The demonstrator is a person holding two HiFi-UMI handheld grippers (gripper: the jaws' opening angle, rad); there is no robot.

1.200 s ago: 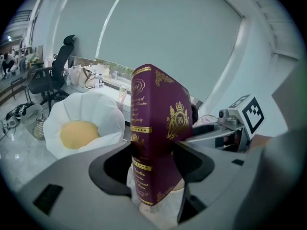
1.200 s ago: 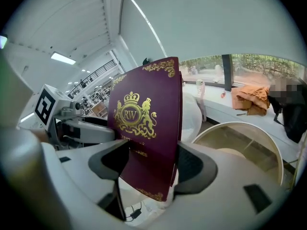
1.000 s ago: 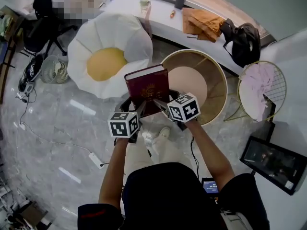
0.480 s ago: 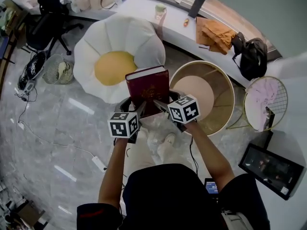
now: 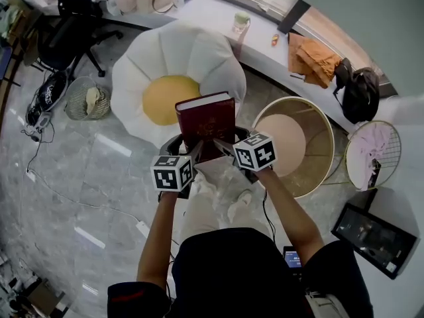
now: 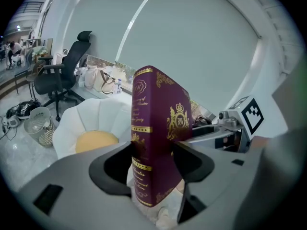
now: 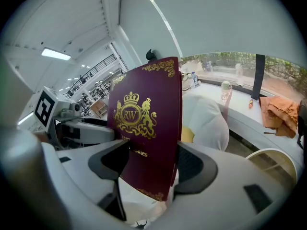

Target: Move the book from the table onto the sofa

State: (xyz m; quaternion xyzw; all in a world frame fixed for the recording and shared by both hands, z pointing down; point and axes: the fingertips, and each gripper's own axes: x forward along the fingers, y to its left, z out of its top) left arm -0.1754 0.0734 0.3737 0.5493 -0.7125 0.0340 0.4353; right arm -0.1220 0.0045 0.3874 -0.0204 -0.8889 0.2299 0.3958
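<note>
A maroon book (image 5: 205, 119) with gold print is held upright in the air in front of the person, above the floor. My left gripper (image 5: 190, 150) is shut on its lower left edge and my right gripper (image 5: 224, 146) on its lower right edge. In the left gripper view the book (image 6: 158, 123) stands spine-on between the jaws of the left gripper (image 6: 152, 163). The right gripper view shows its cover (image 7: 146, 114) clamped by the right gripper (image 7: 148, 166). The white petal-shaped sofa (image 5: 177, 58) with a yellow cushion (image 5: 165, 99) lies just beyond the book.
A round gold-rimmed table (image 5: 311, 121) stands right of the sofa, with a wire side table (image 5: 374, 156) further right. A long counter (image 5: 265, 52) runs behind, bearing an orange cloth (image 5: 315, 57) and a backpack (image 5: 361, 93). An office chair (image 5: 66, 25) and a wire basket (image 5: 86, 99) are at left.
The person has walked on with the book held the same way in both grippers. Sofa and round table have shifted right and nearer in the head view.
</note>
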